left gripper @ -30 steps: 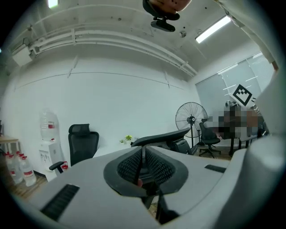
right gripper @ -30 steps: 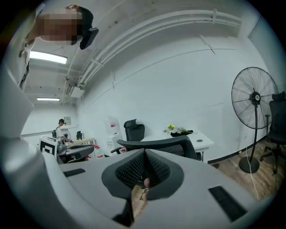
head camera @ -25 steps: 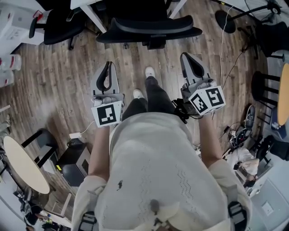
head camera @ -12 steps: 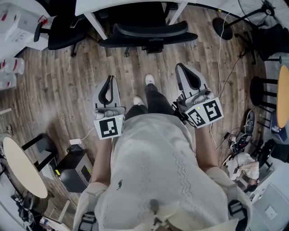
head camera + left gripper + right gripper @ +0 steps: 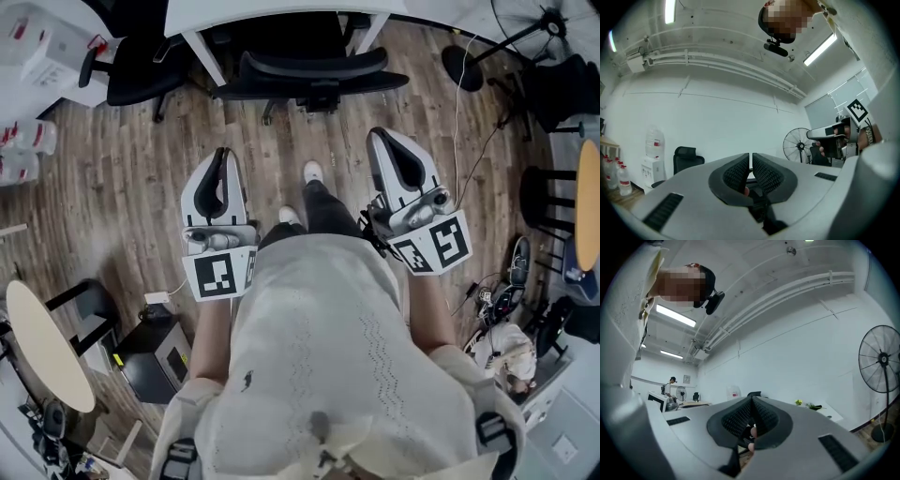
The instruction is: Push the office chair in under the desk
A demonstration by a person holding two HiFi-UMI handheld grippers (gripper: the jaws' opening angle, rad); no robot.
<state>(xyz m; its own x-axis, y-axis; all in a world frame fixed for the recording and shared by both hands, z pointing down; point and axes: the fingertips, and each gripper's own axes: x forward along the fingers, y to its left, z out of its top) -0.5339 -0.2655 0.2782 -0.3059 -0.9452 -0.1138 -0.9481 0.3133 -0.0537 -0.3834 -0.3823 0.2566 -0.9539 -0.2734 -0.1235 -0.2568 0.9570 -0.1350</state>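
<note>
Once lifted clear of the office chair (image 5: 314, 66), now under the desk (image 5: 272, 11) edge: left gripper (image 5: 221, 159), right gripper (image 5: 389, 141) both closed, empty; push likely done

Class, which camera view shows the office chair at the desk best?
The head view: the office chair shows from above, its backrest in front of the white desk. Both gripper views look over it at wall and ceiling, so neither clearly shows it.

Office chair (image 5: 309, 67) black; desk (image 5: 272, 11) white; floor (image 5: 112, 178) brown wood-grain planks; round side table (image 5: 42, 345) cream.
</note>
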